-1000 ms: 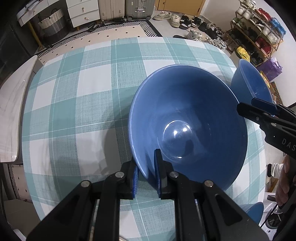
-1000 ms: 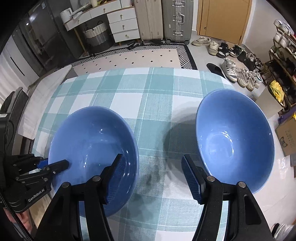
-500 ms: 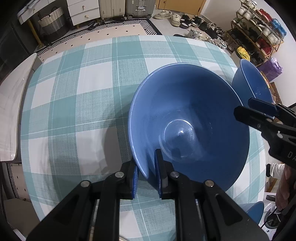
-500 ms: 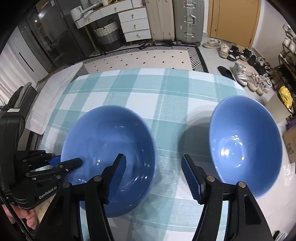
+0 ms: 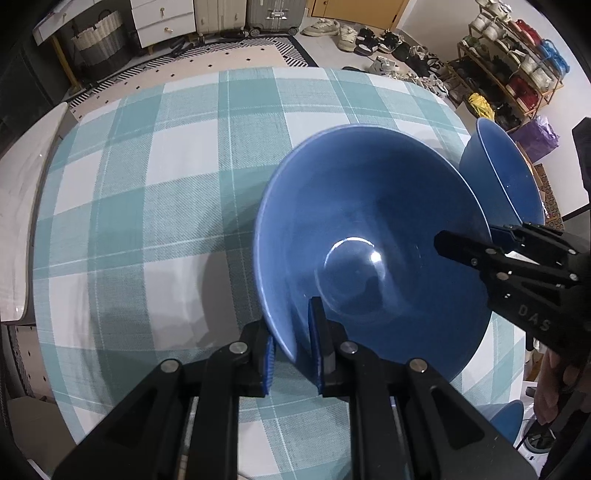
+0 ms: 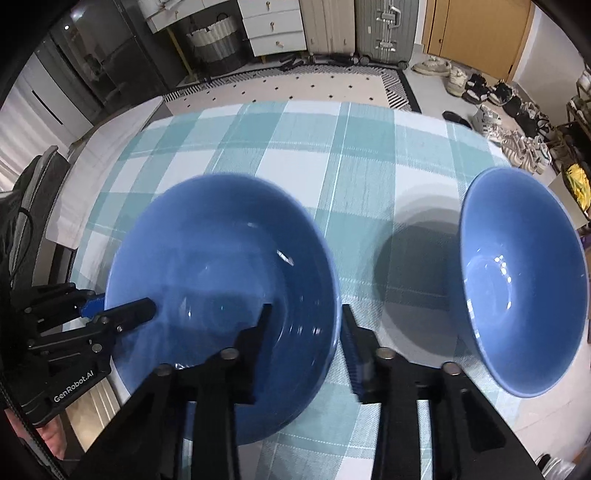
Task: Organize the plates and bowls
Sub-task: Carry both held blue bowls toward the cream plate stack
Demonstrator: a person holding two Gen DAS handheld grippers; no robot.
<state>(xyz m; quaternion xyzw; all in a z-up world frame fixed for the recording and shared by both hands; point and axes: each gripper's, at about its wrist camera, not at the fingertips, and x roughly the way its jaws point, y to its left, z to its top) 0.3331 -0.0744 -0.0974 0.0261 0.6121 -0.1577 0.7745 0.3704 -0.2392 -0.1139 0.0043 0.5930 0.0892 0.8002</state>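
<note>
My left gripper (image 5: 291,354) is shut on the near rim of a large blue bowl (image 5: 369,243), held just above the checked tablecloth (image 5: 166,184). The same bowl (image 6: 221,295) fills the left of the right wrist view, with the left gripper (image 6: 122,314) clamped on its left rim. My right gripper (image 6: 306,347) is open, its jaws straddling this bowl's right rim, one finger inside and one outside. It shows in the left wrist view (image 5: 472,247) at the bowl's right edge. A second blue bowl (image 6: 524,280) stands to the right, also seen in the left wrist view (image 5: 502,173).
A white bench (image 5: 18,206) runs along the table's left side. A shoe rack (image 5: 517,62) and shoes (image 6: 498,107) lie beyond the table's far right. Drawers and suitcases (image 6: 384,29) stand at the back. Another blue dish (image 5: 502,413) peeks below the table's right edge.
My right gripper has moved left from between the two bowls onto the held bowl's right rim. The left gripper keeps its hold on the bowl.
</note>
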